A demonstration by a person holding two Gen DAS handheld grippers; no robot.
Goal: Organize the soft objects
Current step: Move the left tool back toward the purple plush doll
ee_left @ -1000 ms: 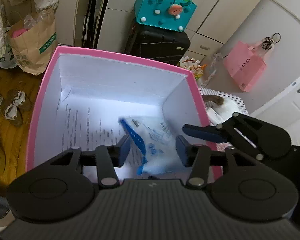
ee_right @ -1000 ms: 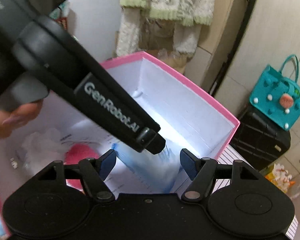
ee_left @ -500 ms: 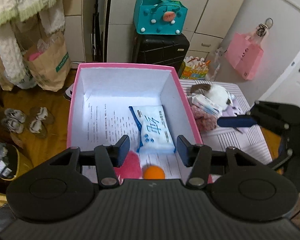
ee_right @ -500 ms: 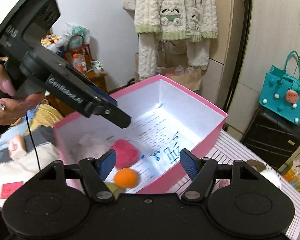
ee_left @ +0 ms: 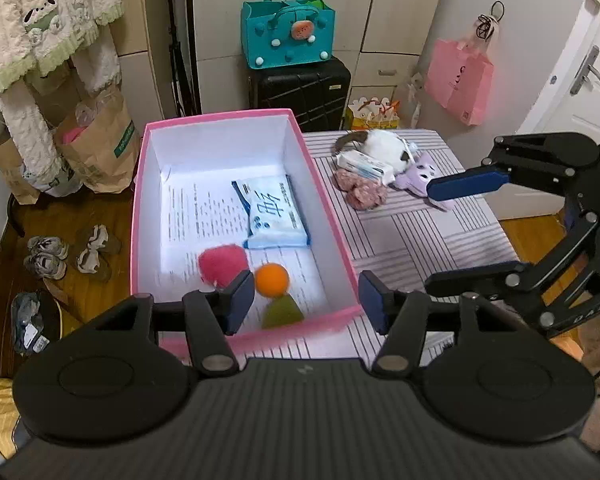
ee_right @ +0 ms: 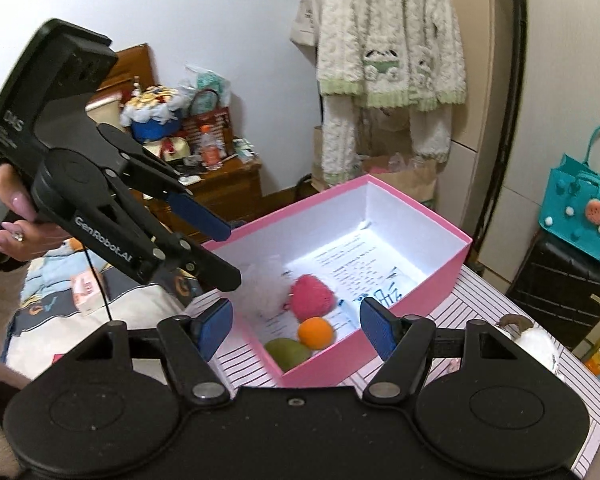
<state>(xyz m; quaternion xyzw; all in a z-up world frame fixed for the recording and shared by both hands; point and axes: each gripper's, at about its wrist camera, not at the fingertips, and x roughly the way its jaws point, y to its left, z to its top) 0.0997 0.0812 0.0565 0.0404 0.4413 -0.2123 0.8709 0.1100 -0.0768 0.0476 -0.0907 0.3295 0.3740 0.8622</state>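
Observation:
A pink box (ee_left: 324, 200) with white walls stands on the striped table. In it lie a blue-white tissue pack (ee_left: 274, 214), a pink fluffy ball (ee_left: 222, 262), an orange ball (ee_left: 272, 279) and a green soft shape (ee_left: 282, 312). A white fluffy item (ee_right: 262, 286) shows in the right wrist view. My left gripper (ee_left: 306, 304) is open and empty above the box's near edge. My right gripper (ee_right: 296, 330) is open and empty, above the box's near corner (ee_right: 288, 376). On the table right of the box lie a white plush (ee_left: 384, 148), a small tissue pack (ee_left: 364, 162), a pink fuzzy item (ee_left: 360, 192) and a purple toy (ee_left: 418, 174).
Striped table (ee_left: 412, 240) ends at the right. A black suitcase (ee_left: 300, 94) with a teal bag (ee_left: 288, 36) stands behind. Paper bags (ee_left: 96, 148) and shoes (ee_left: 64, 252) are on the floor at left. A pink bag (ee_left: 458, 76) hangs on the wall.
Both grippers have pulled back and up out of the box. The tissue pack now lies flat inside it, released. The right gripper moved away to the right.

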